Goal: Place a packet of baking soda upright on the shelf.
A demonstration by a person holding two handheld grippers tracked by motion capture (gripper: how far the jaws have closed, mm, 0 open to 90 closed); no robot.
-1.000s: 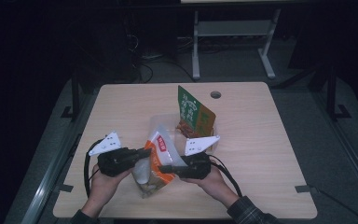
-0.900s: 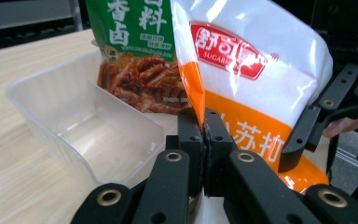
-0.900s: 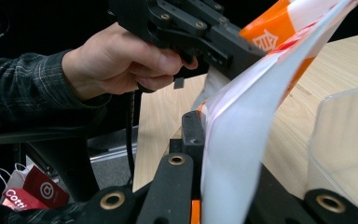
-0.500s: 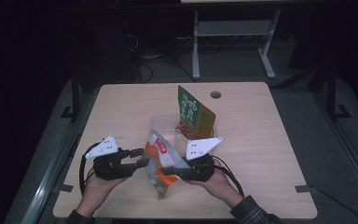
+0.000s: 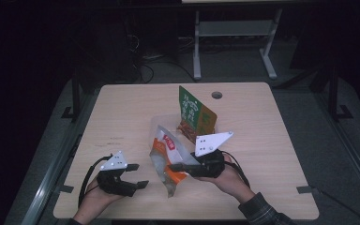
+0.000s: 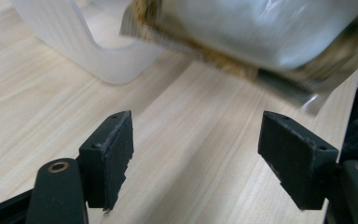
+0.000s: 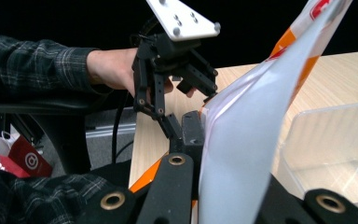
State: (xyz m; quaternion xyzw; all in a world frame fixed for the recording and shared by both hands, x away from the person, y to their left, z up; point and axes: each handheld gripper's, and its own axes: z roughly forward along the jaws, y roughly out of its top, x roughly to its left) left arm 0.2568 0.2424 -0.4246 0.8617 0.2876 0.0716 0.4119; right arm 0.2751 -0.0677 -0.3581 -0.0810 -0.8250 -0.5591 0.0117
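A dark room is surrounding a pale wooden table (image 5: pixel 122 108). From above, the right gripper (image 5: pixel 180 167) is clamping an orange-and-white pouch (image 5: pixel 166 152), its long axis slanting far-to-near at the near centre. The left gripper (image 5: pixel 138 176) is sitting left of it, jaws wide, having just been opening.

In the left gripper view, the gripper (image 6: pixel 196 154) is gaping with nothing between its jaws, the pouch (image 6: pixel 261 32) hanging beyond, beside a clear tub (image 6: pixel 74 42).

In the right gripper view, the pouch (image 7: pixel 247 140) is rising from the pinching jaws.

a dim room surrounds a counter (image 5: pixel 272 140) lit from above in the high view, the floor and far furniture sinking into near black. in the left gripper view the wood is bright and evenly lit, while the snack bag (image 6: pixel 261 37) overhead is soft with blur and carries a pale sheen. the right gripper view sets the bag's glossy white side against a black background, its nearest edge out of focus.
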